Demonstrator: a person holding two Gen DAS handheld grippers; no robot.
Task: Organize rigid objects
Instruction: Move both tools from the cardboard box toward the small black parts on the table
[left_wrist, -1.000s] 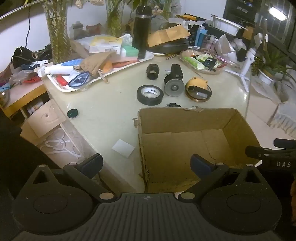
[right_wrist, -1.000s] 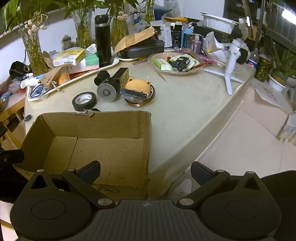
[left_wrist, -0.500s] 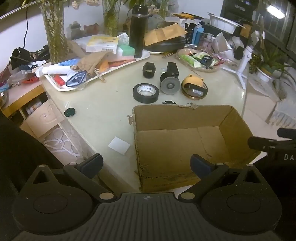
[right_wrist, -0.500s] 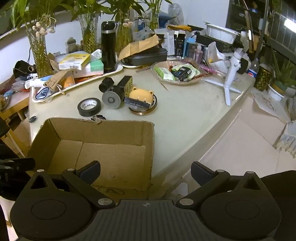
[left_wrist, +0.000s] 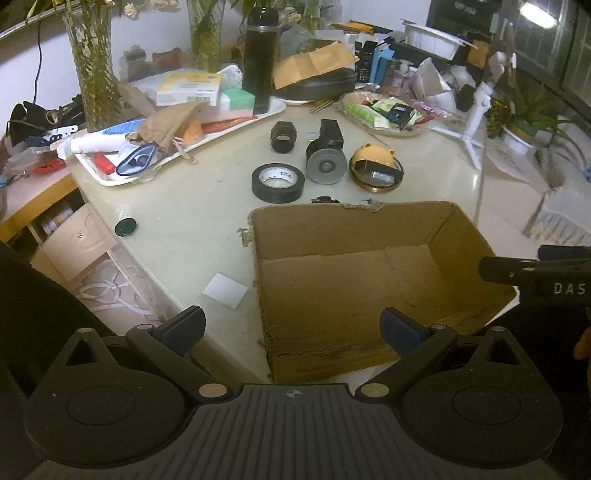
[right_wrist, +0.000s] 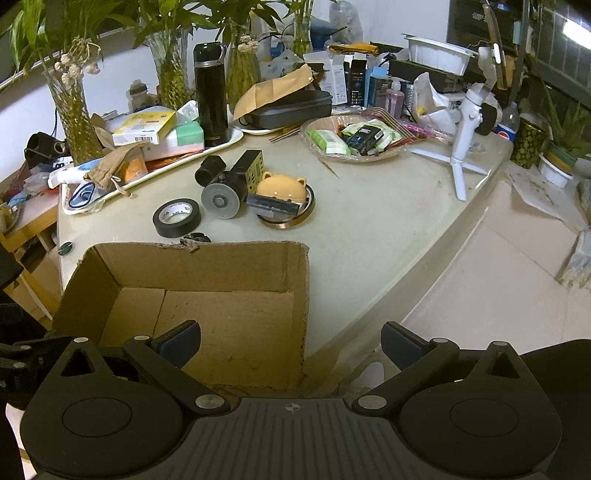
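An empty cardboard box (left_wrist: 439, 229) (right_wrist: 295, 273) sits at the near edge of the pale table (left_wrist: 177, 206). Behind it lie a black tape roll (left_wrist: 278, 182) (right_wrist: 177, 217), a black cylinder with a grey disc face (left_wrist: 325, 162) (right_wrist: 221, 197), a small black lens-like part (left_wrist: 283, 137), and a yellow bear-shaped lid on a ring (left_wrist: 375, 162) (right_wrist: 282, 190). My left gripper (left_wrist: 291, 328) hovers open over the box's near left corner. My right gripper (right_wrist: 291, 341) hovers open over the box's near right corner. Neither holds anything.
A white tray (left_wrist: 229, 138) of clutter, a black flask (left_wrist: 260, 55), glass vases and a snack basket (right_wrist: 351, 138) crowd the back. A white tripod gimbal (right_wrist: 467, 122) stands right. A dark round cap (left_wrist: 125, 227) and a white paper square (left_wrist: 225, 290) lie left of the box.
Both grippers have drawn back and risen slightly, so the box and the objects behind it sit farther away in both views. Nothing was grasped.
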